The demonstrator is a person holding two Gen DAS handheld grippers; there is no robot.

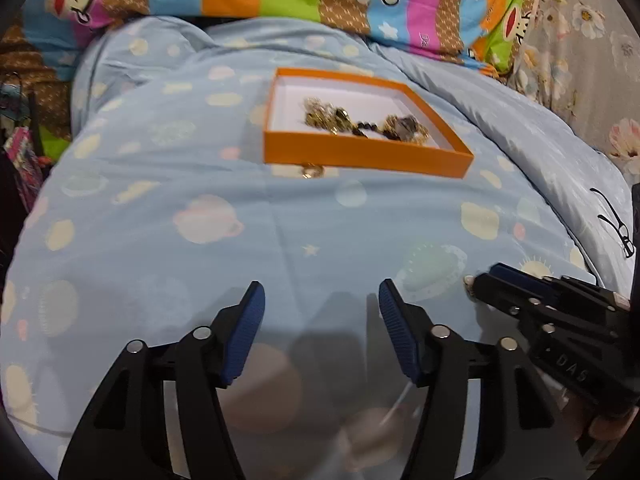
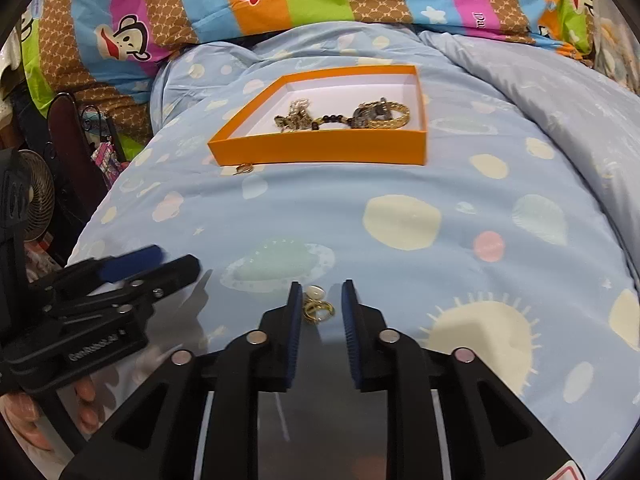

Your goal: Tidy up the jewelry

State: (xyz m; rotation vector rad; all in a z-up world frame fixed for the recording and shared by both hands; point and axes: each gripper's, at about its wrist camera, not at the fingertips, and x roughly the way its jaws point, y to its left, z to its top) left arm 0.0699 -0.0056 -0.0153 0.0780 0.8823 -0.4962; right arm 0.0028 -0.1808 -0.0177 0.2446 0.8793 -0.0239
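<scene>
Several jewelry pieces (image 2: 344, 116) already lie in the orange box (image 2: 320, 152), frame center. A gold earring (image 2: 318, 308) sits on the bed between the right tongs (image 2: 320, 300), parted, not gripping. Left tongs (image 1: 322, 300) open, empty. Another small piece (image 2: 245, 168) remains before the box.

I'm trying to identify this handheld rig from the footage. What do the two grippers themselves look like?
Both match: the left gripper and right gripper have black angular plastic frames with triangular cut-outs, round silver fasteners at the joints, and two fingers faced with ribbed blue pads. Raised lettering marks each body's side, too blurred to read surely. Fingers of the hand holding the left gripper show below it; no sleeve shows.
</scene>
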